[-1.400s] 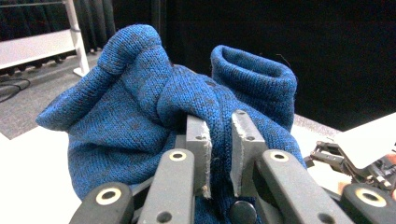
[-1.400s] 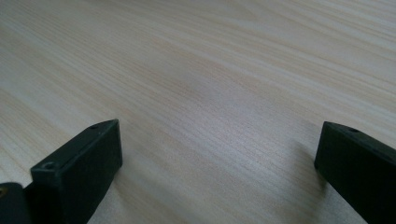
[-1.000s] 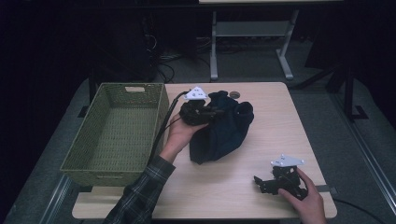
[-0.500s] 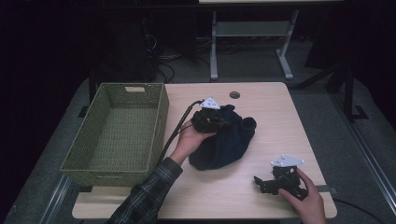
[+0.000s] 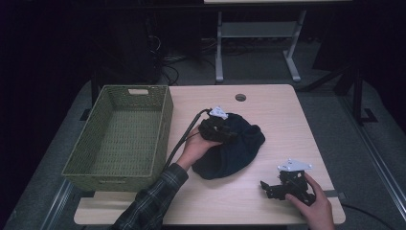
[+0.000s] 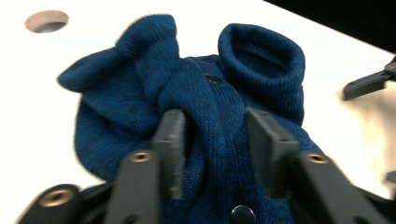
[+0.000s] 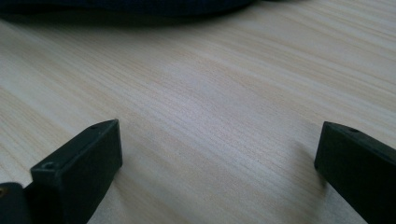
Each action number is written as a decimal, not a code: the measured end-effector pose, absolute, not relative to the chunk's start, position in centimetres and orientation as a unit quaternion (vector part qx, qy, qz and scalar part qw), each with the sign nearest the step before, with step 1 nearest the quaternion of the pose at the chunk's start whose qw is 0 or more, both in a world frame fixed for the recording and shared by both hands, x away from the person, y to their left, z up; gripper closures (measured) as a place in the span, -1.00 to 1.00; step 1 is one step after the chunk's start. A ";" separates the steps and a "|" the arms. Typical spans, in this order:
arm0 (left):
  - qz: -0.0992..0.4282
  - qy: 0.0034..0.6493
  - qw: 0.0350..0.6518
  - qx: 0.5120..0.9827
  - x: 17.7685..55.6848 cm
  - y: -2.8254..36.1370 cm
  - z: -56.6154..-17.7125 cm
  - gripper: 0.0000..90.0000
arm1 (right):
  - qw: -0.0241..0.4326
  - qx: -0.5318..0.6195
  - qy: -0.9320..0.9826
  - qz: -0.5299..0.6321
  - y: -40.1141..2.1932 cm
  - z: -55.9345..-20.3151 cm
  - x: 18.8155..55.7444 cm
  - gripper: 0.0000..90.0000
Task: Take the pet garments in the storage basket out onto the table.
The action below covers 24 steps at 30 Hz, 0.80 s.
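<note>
Left hand-held gripper [image 5: 225, 128] sits on the crumpled dark blue knit sweater [image 5: 237, 148] mid-tabletop, jaws partly open straddling a fold. Right hand-held gripper [image 5: 274, 188] rests wide open, empty, near the front right corner. Green woven basket [image 5: 122, 139] at the left edge has nothing inside.

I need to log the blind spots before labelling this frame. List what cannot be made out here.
- High view: the left gripper sits on the dark garment; how its jaws stand is hidden by its own body.
- Left gripper view: the garment's near edge is cut off at the bottom, behind the jaws; whether they pinch the knit is unclear.
- Right gripper view: the garment is cut off by the top edge.
- High view: the green basket has its near inner wall hidden by its rim.
</note>
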State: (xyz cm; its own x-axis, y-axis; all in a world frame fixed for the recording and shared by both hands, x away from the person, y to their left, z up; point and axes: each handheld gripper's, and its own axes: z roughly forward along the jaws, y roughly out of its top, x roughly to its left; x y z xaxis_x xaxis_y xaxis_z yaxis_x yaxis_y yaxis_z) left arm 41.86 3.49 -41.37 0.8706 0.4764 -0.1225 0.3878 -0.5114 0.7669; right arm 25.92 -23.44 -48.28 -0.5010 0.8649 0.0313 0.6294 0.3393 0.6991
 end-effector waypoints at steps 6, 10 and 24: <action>0.058 0.258 0.433 0.862 41.3 4.5 -40.4 -0.23 | 0.176 0.468 0.799 0.334 -23.4 -48.3 25.9 -0.99; 0.057 0.252 0.434 0.863 40.9 4.7 -39.9 -0.43 | 0.176 0.467 0.799 0.334 -23.4 -48.3 25.9 -0.99; 0.082 0.249 0.413 0.872 38.5 6.3 -40.0 -0.70 | 0.176 0.467 0.799 0.334 -23.4 -48.3 25.9 -0.99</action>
State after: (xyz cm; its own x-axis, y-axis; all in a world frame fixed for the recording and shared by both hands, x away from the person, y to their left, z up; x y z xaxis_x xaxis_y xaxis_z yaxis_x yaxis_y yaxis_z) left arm 38.52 6.27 -39.97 0.8626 0.5021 -0.0618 0.3660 -0.5350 0.7615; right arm 25.92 -23.45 -48.29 -0.5012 0.8648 0.0308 0.6297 0.3401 0.6984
